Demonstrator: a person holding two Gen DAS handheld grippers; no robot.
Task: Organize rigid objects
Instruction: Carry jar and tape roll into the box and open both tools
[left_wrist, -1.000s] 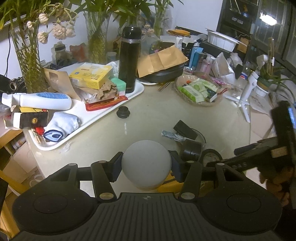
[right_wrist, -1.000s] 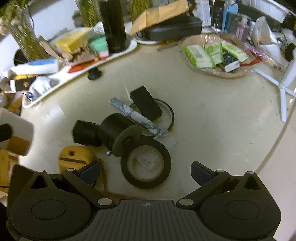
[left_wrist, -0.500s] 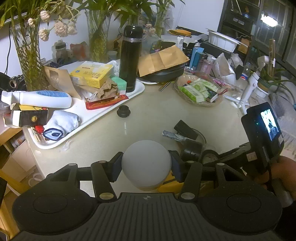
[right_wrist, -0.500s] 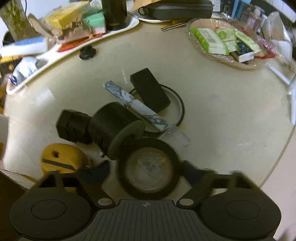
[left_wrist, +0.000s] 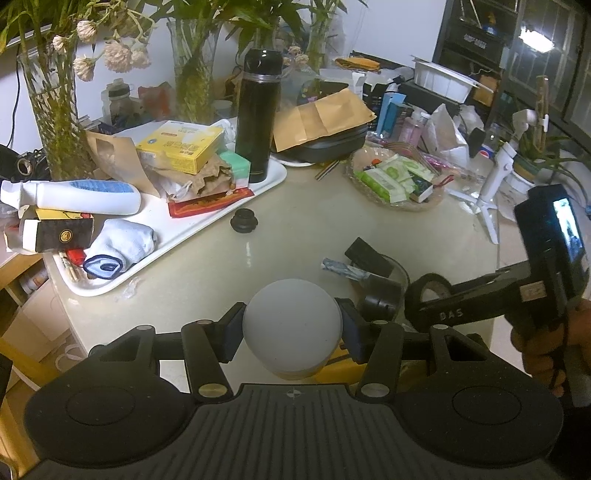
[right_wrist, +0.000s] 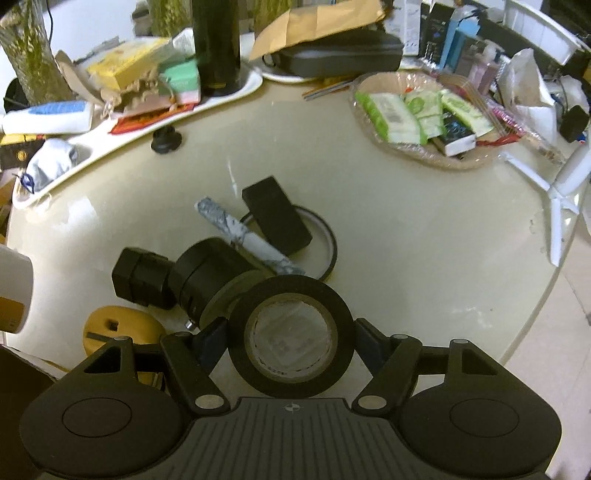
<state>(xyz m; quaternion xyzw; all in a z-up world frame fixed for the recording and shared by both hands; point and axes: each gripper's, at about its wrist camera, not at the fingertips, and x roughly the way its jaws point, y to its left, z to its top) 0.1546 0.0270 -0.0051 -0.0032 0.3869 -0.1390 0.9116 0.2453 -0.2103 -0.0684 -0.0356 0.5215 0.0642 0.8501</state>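
Note:
My left gripper (left_wrist: 291, 328) is shut on a white round-topped container (left_wrist: 291, 317), held above the table's near edge. My right gripper (right_wrist: 291, 338) is shut on a black tape roll (right_wrist: 291, 334), lifted a little off the beige table (right_wrist: 424, 240); the same roll (left_wrist: 428, 291) shows in the left wrist view at the right gripper's tip. On the table behind lie a black cylindrical device (right_wrist: 207, 280), a black block (right_wrist: 275, 216), a marbled stick (right_wrist: 243, 236), a thin black ring (right_wrist: 328, 236) and a yellow tape measure (right_wrist: 114, 328).
A white tray (left_wrist: 207, 225) at the left carries a black flask (left_wrist: 258, 110), boxes, a tube and a sock. A small black cap (left_wrist: 243, 223) sits near it. A basket of packets (right_wrist: 424, 110) and a white tripod (right_wrist: 561, 192) stand at the right.
The right gripper closed its jaws around the black tape roll and raised it off the table. The left gripper kept still with the white container.

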